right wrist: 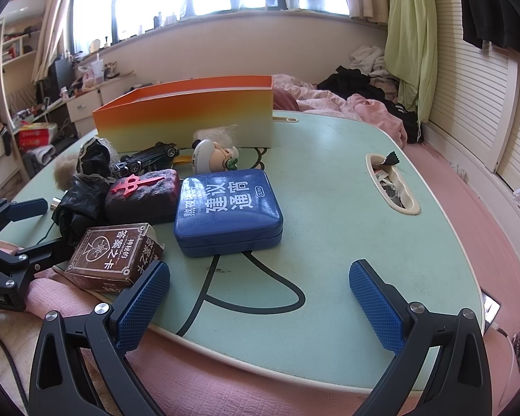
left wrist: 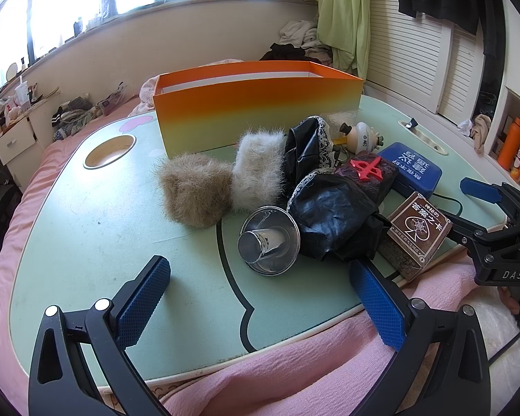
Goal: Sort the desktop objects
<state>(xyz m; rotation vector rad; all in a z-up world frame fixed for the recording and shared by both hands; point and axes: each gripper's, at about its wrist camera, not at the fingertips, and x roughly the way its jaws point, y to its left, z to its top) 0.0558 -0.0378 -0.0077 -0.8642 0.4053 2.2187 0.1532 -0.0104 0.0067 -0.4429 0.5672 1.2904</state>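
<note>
An orange-to-yellow open box [left wrist: 256,104] stands at the back of the mint green lap table [left wrist: 86,228]; it also shows in the right wrist view [right wrist: 187,118]. In front of it lie a brown fur puff [left wrist: 194,190], a white fur puff [left wrist: 260,170], a clear glass piece [left wrist: 268,239], a black lace-trimmed cloth [left wrist: 332,215], a dark block with a red emblem [right wrist: 142,196], a blue case [right wrist: 228,213], a brown card box [right wrist: 116,256], a toy car [right wrist: 152,159] and a small figurine [right wrist: 211,156]. My left gripper [left wrist: 260,298] is open, just short of the glass piece. My right gripper [right wrist: 260,305] is open, near the table's front edge.
The table rests on a pink bed [right wrist: 468,208]. It has a round cup hole [left wrist: 109,150] at the left and an oblong slot [right wrist: 391,187] holding small items at the right. Clothes pile up behind the table [right wrist: 364,79]. Louvred doors [right wrist: 475,97] line the right wall.
</note>
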